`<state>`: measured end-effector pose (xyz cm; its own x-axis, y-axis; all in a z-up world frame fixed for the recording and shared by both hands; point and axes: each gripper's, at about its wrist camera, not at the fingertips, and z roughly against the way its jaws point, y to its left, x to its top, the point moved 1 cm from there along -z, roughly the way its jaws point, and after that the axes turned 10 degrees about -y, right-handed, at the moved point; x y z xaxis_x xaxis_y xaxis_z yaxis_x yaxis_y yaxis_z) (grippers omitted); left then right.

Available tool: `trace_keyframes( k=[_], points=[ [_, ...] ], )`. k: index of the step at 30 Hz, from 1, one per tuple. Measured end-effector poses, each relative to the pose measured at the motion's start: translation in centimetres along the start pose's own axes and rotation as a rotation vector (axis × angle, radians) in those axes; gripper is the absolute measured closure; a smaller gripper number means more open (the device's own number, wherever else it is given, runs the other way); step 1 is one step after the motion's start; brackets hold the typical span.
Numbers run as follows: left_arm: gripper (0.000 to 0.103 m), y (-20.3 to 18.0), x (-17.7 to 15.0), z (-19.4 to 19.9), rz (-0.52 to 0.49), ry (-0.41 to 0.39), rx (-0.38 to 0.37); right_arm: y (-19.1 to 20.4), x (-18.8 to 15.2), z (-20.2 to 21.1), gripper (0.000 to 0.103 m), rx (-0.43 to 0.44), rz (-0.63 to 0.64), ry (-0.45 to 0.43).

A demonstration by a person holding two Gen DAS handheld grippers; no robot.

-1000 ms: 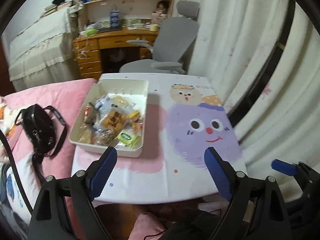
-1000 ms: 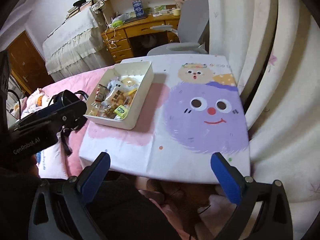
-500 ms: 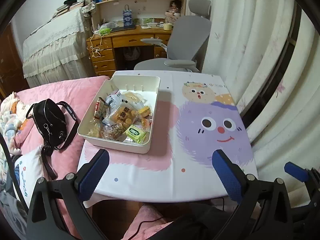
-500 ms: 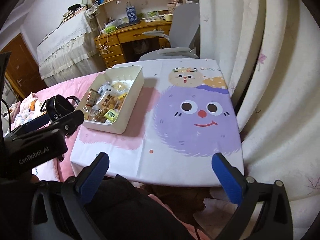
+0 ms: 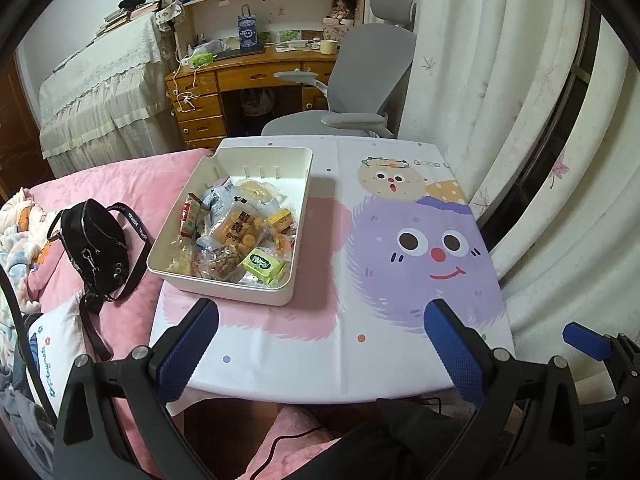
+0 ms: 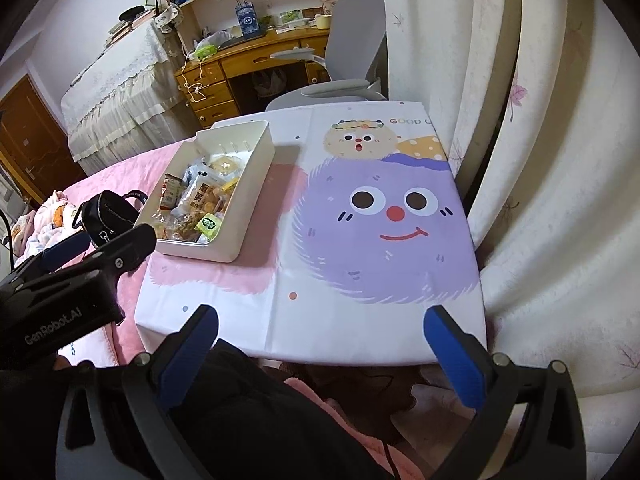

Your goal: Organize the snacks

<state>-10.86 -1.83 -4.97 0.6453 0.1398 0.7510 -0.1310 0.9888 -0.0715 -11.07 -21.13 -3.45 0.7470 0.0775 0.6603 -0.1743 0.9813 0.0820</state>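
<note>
2 grippers, left (image 5: 322, 344) and right (image 6: 322, 346), are held spread wide and empty over the table (image 5: 304, 360); snacks (image 5: 240, 240) are piled in the bin (image 5: 224, 288).

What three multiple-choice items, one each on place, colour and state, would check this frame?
1. The white bin of snacks sits:
A. on the table's left part
B. on the chair
C. on the bed

2. The bag beside the table is:
A. red
B. black
C. white

3. The left gripper is:
A. shut on a snack
B. shut, empty
C. open, empty

Key: 1 A, the bin stands near the table's left edge; 2 B, it is black with a strap; 3 C, the fingers stand wide apart, nothing between them.
</note>
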Motion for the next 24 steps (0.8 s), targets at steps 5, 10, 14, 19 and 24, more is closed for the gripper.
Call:
trace_keyframes(
  k=[5, 10, 14, 19, 24],
  points=[
    [0.001, -0.25, 0.15, -0.33, -0.004, 0.007, -0.006, -0.08, 0.10, 0.05, 0.000, 0.004, 0.000, -0.002],
    [0.001, -0.27, 0.15, -0.44, -0.005, 0.013, -0.014, -0.24, 0.20, 0.03, 0.000, 0.005, -0.010, 0.001],
    [0.001, -0.19, 0.07, -0.28, -0.011, 0.013, -0.016, -0.32, 0.23, -0.02, 0.000, 0.000, -0.007, -0.004],
    [0.001, -0.25, 0.05, -0.23, -0.014, 0.014, -0.014, -0.42, 0.19, -0.11, 0.000, 0.000, -0.007, -0.004],
    [0.001, -0.12, 0.09, -0.02, -0.021, 0.012, -0.010, -0.44, 0.21, -0.11, 0.000, 0.001, -0.007, -0.005]
  ],
)
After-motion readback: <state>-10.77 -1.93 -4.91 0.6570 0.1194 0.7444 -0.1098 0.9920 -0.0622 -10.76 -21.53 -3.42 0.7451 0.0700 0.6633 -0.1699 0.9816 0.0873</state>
